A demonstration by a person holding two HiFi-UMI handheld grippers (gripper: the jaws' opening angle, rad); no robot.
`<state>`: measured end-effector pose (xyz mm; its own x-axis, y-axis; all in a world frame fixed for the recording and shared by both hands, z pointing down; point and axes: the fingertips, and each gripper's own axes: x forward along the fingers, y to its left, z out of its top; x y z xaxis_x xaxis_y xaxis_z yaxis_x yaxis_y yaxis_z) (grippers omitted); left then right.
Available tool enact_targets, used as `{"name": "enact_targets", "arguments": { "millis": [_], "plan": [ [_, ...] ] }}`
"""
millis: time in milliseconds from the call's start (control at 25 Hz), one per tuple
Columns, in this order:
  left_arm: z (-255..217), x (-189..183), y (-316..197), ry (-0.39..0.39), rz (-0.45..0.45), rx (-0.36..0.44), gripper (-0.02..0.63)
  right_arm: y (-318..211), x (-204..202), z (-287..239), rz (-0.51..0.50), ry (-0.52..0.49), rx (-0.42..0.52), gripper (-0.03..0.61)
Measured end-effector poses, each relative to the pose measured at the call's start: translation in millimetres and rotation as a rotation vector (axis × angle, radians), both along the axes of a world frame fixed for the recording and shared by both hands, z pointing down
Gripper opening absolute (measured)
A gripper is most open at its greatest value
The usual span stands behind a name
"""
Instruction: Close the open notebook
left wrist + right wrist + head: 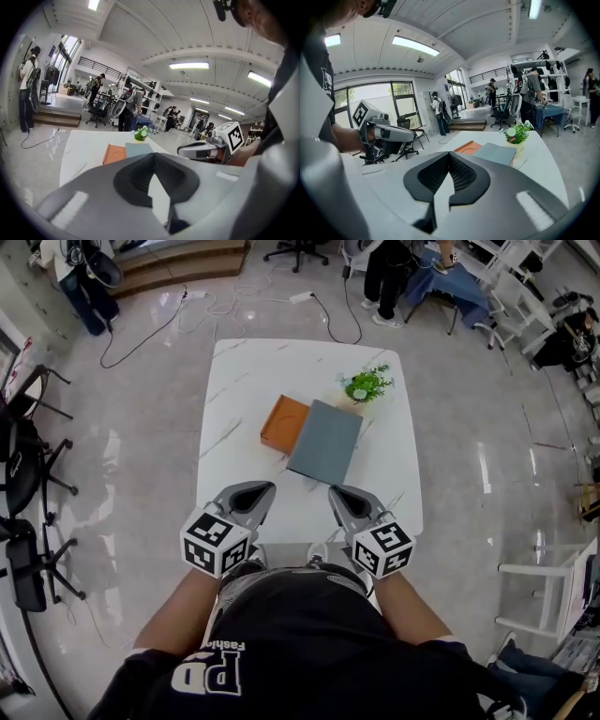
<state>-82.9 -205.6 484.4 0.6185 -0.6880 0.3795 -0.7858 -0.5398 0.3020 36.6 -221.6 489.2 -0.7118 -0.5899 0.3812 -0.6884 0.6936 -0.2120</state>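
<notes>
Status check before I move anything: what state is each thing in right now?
Left tool: shut, empty.
Right tool: shut, empty.
Grey-blue flat notebook: lying flat, looks closed.
Orange flat book: lying flat, against the notebook's left edge.
Small green potted plant: upright.
</notes>
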Motion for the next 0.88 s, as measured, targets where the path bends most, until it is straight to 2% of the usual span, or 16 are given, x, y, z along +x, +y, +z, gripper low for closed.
{"name": "enact_targets", "arguments": {
  "millis": [320,880],
  "plan": [
    [2,-13,7,-0.003,-0.025,-0.004,0.058,1,-4,11,0.003,0.018,-0.012,0.000],
    [4,-7,6,-0.017,0.008,-0.005,0.058,2,-4,9,0.020,0.013,-0.001,0.000]
  ]
}}
